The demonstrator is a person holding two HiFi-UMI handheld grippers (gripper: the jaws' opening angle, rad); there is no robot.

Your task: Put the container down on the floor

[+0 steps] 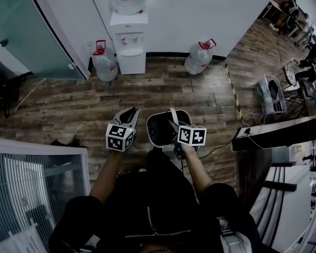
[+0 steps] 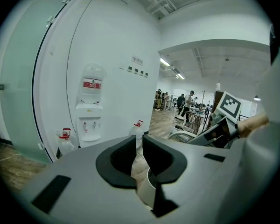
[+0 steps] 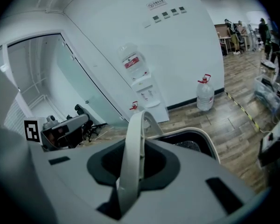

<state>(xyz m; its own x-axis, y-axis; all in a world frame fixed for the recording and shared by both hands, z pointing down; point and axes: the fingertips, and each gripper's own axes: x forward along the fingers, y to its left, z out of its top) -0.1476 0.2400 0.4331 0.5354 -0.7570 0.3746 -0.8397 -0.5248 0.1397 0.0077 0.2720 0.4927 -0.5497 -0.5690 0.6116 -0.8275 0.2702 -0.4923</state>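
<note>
container (image 1: 160, 130) — smooth plastic, floor (image 1: 68, 104) — matt wood

Head view dim, underexposed, darkest lower centre. Gripper views brighter, ceiling strip lights (image 2: 165, 62) upper right; heavy fisheye bending, black corners, soft foreground.

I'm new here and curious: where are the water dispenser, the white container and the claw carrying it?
water dispenser (image 1: 131, 61), head view, its white cabinet.
white container (image 3: 198, 129), right gripper view, its far rim.
right claw (image 3: 134, 153), right gripper view, midway between its fingertips.

Office: water dispenser (image 1: 130, 46), desks (image 2: 196, 113)
</note>
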